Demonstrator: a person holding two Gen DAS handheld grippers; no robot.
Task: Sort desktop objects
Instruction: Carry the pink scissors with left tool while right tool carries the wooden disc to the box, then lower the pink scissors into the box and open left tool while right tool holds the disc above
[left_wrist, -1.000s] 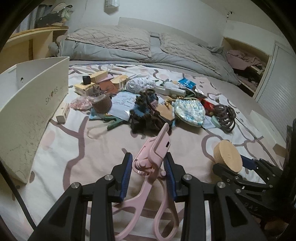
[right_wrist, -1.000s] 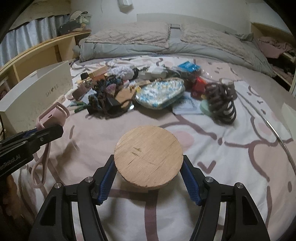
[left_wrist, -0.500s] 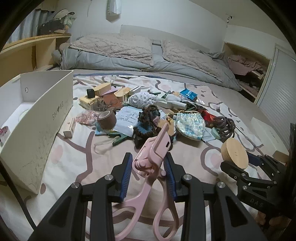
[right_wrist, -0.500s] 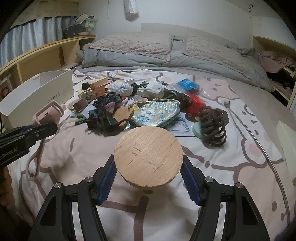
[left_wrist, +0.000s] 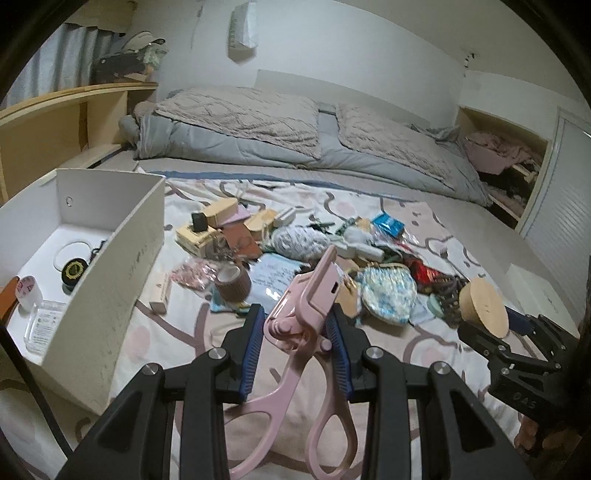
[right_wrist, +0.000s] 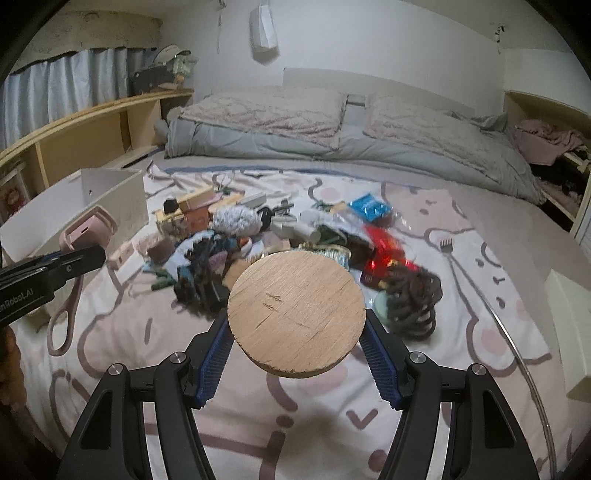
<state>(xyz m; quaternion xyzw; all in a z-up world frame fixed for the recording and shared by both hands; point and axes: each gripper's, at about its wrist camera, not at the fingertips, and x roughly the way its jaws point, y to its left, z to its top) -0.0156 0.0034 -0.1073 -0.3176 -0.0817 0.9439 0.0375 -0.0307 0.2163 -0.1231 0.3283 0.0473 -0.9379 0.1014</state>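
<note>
My left gripper (left_wrist: 295, 332) is shut on a pink eyelash curler (left_wrist: 306, 306), its head tilted up and its loop handles hanging below the pads. It hangs above the bedspread, right of the white open box (left_wrist: 122, 258). My right gripper (right_wrist: 297, 325) is shut on a round wooden disc (right_wrist: 295, 314), held edge to edge above the bed. The disc (left_wrist: 484, 306) and right gripper show at the right of the left wrist view. The curler (right_wrist: 86, 230) shows at the left of the right wrist view. A heap of small objects (right_wrist: 280, 236) lies on the bedspread beyond both grippers.
The white box holds a few small jars and a clear case (left_wrist: 44, 321). A brown tape roll (left_wrist: 232, 282), a floral pouch (left_wrist: 386, 291) and dark hair ties (right_wrist: 410, 299) lie in the heap. Pillows and a grey quilt (right_wrist: 332, 125) are behind; a wooden shelf (right_wrist: 81, 136) runs along the left.
Both grippers have risen with the curler and the disc still held. The inside of the white box has come into the left wrist view.
</note>
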